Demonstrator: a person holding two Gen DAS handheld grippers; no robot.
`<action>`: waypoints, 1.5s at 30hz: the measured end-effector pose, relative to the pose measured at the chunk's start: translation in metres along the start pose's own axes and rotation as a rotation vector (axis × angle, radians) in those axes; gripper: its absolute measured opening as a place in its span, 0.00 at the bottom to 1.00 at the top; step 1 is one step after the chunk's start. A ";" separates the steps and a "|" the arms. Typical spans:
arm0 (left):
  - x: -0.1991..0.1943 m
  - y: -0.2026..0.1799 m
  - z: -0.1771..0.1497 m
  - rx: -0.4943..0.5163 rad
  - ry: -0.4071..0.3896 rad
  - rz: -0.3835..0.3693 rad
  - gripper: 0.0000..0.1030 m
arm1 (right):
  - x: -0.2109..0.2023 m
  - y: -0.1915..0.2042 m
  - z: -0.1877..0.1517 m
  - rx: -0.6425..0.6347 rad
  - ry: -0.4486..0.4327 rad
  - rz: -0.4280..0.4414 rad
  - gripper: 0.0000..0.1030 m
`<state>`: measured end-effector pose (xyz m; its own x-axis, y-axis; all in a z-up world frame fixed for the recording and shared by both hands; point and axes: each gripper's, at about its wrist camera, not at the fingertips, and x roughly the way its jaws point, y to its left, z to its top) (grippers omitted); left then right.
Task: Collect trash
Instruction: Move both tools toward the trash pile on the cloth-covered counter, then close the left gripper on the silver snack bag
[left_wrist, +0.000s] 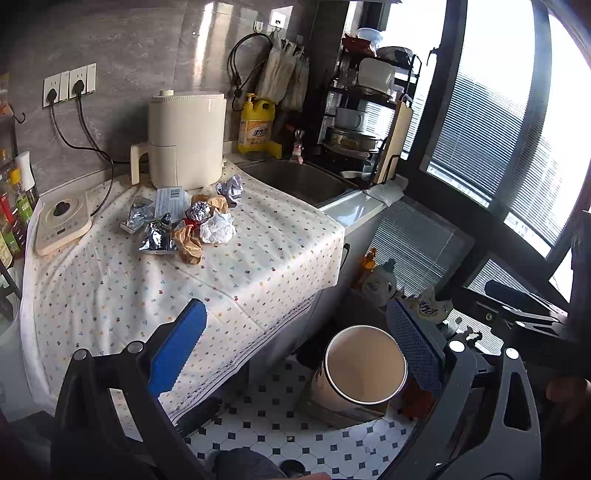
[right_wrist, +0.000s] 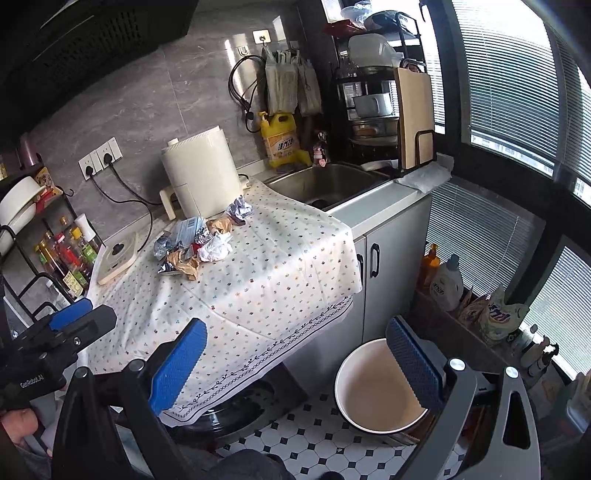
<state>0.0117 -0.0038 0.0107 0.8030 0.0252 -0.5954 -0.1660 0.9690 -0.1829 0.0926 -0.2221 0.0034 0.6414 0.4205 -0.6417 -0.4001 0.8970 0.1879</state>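
A pile of trash (left_wrist: 184, 223) lies on the dotted tablecloth (left_wrist: 258, 266) in front of a cream air fryer: foil wrappers, crumpled brown paper, a white paper ball (left_wrist: 218, 228) and a foil ball. It also shows in the right wrist view (right_wrist: 199, 243). A white bin (left_wrist: 364, 365) stands empty on the tiled floor below the counter, also in the right wrist view (right_wrist: 380, 387). My left gripper (left_wrist: 295, 343) is open and empty, held above the counter's front edge. My right gripper (right_wrist: 295, 350) is open and empty, near the bin. The left gripper shows at the right view's left edge (right_wrist: 70, 317).
A cream air fryer (left_wrist: 186, 140) and an induction hob (left_wrist: 62, 225) stand behind the trash. A steel sink (left_wrist: 299, 181) lies to the right, with a yellow detergent bottle (left_wrist: 256, 125) and a dish rack (left_wrist: 369, 110). Sauce bottles (right_wrist: 66, 258) crowd the left. Cleaning bottles (right_wrist: 448, 284) line the window sill.
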 end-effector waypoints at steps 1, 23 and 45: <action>0.001 0.001 0.001 -0.005 0.002 -0.002 0.94 | 0.001 0.001 0.001 0.001 -0.001 0.001 0.93; 0.074 0.099 0.054 -0.060 -0.005 0.001 0.94 | 0.120 0.061 0.055 -0.066 0.068 0.023 0.92; 0.205 0.254 0.067 -0.190 0.181 0.018 0.59 | 0.308 0.190 0.065 -0.163 0.318 0.274 0.74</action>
<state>0.1722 0.2637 -0.1058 0.6865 -0.0190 -0.7269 -0.2977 0.9047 -0.3048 0.2564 0.0866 -0.1104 0.2741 0.5541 -0.7860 -0.6417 0.7141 0.2797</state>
